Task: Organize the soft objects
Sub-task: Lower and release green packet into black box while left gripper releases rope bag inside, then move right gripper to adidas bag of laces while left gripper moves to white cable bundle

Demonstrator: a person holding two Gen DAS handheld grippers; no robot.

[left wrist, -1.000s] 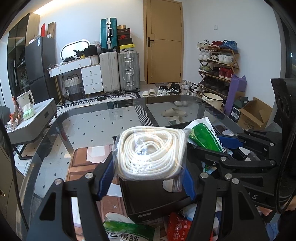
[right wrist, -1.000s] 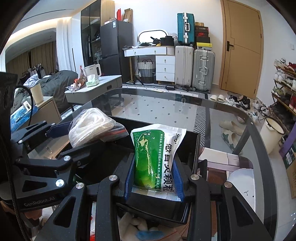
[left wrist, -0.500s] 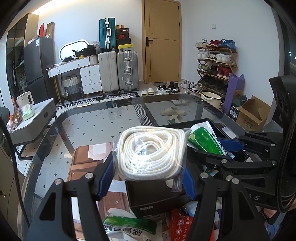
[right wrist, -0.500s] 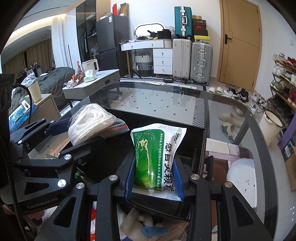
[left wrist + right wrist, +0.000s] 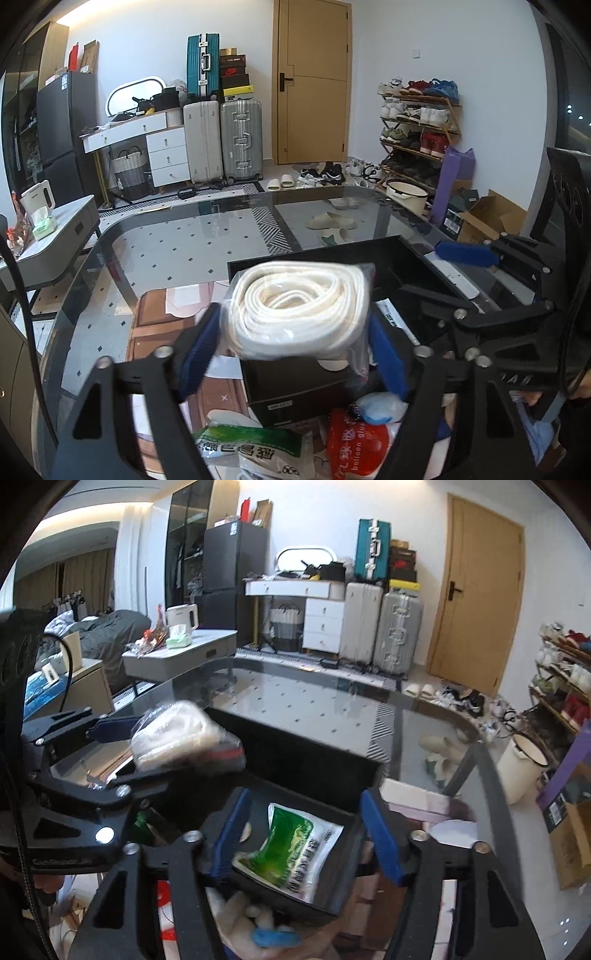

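Green packet dropped from right tongs, now spread wide, into black box. Left tongs still clenched on bagged white roll; probably next in.

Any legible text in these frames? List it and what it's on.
"balloon glu": red packet, cut off at its edge.
"66": green and white packet in the left view; Chinese characters above are not clear enough to quote.
Green pouch in the black box: print blurred.
Left gripper body: lettering blurred.

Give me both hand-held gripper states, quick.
Left hand-held gripper: shut on bagged white rope.
Right hand-held gripper: open; green packet lies in black box.
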